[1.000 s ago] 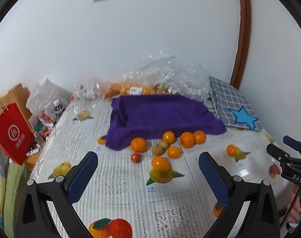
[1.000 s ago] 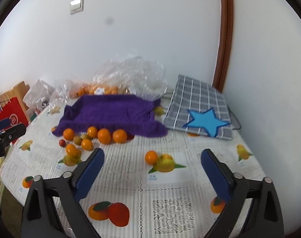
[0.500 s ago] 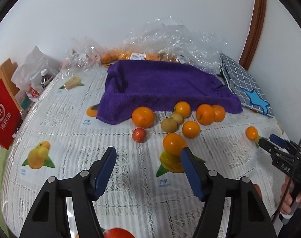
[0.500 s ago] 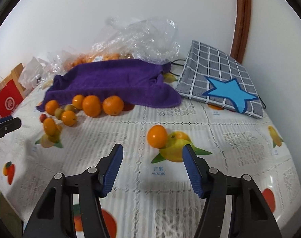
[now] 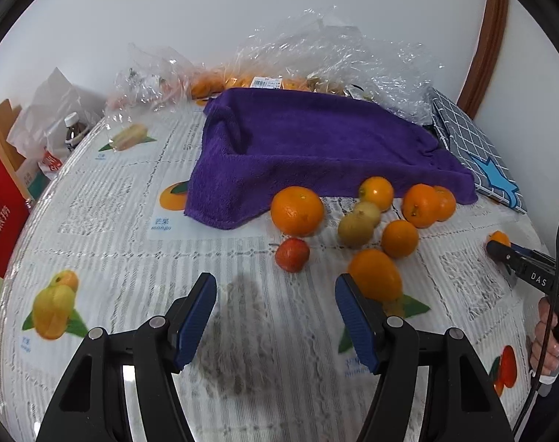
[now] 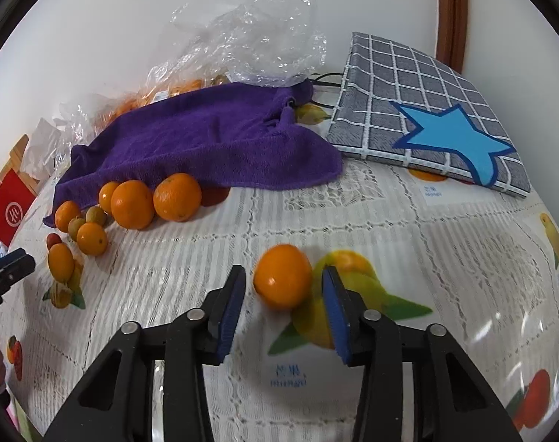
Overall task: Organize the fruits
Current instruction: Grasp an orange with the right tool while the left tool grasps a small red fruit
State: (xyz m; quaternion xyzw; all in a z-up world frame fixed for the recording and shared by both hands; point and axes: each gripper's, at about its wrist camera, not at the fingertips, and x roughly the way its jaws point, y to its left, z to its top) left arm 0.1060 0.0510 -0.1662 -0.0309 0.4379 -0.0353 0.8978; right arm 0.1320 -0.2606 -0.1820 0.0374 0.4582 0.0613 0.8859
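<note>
Right gripper [image 6: 283, 287] has closed in since a second ago, jaws spread around the lone orange [image 6: 282, 276] at lower centre, not yet pinching; left gripper [image 5: 275, 307], spread and empty, nears the fruit cluster [image 5: 360, 221], so pickup looks imminent.

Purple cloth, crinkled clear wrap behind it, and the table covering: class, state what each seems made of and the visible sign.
Purple cloth: looks like soft terry or microfibre, matte, with a fuzzy pile and limp folds.
Clear wrap: apparently thin plastic film, glossy, see-through, sharply creased.
Table covering: probably vinyl with a lace-like pattern and printed fruit; glare patches near the edge suggest a slick surface.
</note>
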